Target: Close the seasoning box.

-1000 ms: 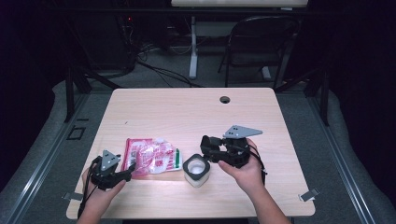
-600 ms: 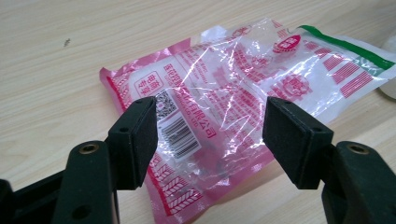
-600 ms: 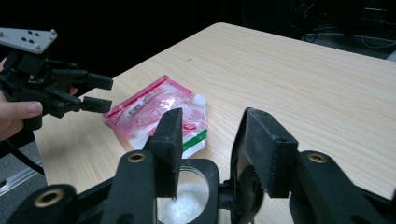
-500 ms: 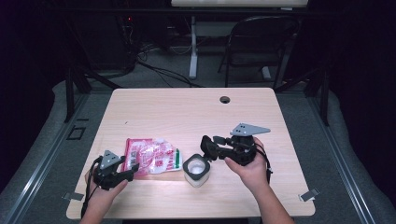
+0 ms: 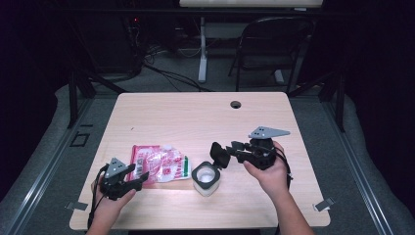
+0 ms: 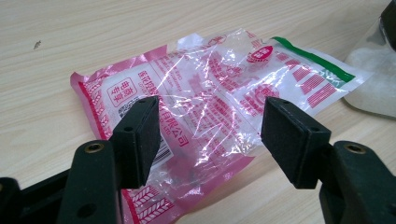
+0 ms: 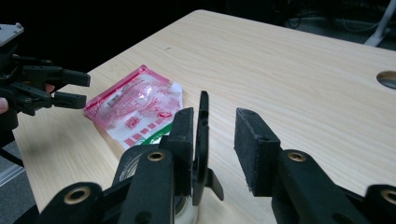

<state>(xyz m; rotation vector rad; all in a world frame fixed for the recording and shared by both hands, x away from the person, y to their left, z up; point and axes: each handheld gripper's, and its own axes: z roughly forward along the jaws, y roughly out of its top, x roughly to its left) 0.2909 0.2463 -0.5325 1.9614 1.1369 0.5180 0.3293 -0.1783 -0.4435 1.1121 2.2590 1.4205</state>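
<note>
Two tongs | left (image 6: 210, 135) open over packet (image 6: 210, 93) | right (image 7: 212, 140) closing around black lid (image 7: 203, 135), contact unclear | jar (image 5: 205, 178) half hidden

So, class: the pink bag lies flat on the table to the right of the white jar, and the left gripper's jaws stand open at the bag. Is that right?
Not quite. The high view shows the pink bag lying flat on the table to the left of the white jar, not to its right. The left gripper does have its jaws open at the bag.
</note>
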